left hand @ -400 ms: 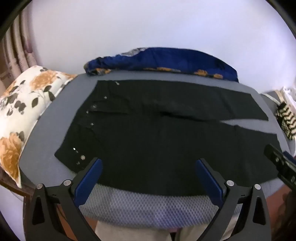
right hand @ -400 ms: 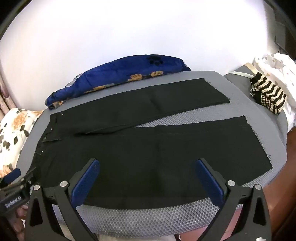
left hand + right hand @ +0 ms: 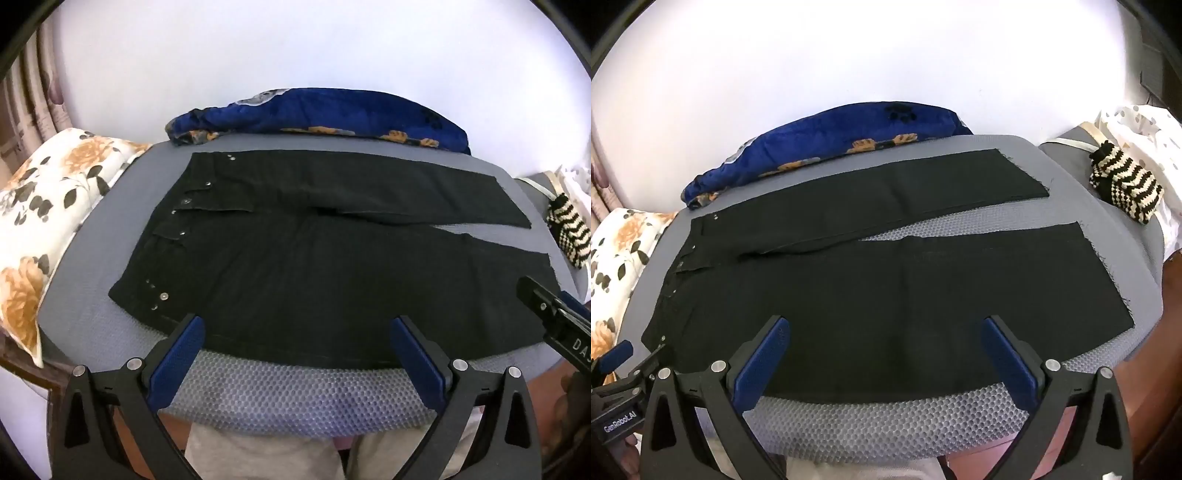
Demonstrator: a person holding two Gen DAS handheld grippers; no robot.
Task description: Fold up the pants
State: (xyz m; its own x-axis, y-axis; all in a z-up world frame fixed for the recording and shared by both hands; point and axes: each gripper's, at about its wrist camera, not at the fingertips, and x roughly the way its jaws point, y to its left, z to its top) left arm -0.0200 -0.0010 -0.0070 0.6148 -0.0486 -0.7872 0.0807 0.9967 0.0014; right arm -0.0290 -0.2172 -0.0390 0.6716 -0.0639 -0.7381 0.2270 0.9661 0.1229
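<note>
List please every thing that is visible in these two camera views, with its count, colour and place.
pants: one, black, spread flat on the mat, waist to the left, legs to the right
mat: one, grey, dimpled, under the pants
blanket: one, blue with orange print, behind the pants by the wall
pillow: one, white with orange flowers, left of the mat
knitted item: one, black and cream stripes, right of the mat
left gripper: one, black with blue pads, open, near the waist
right gripper: one, black with blue pads, open, near the legs
</note>
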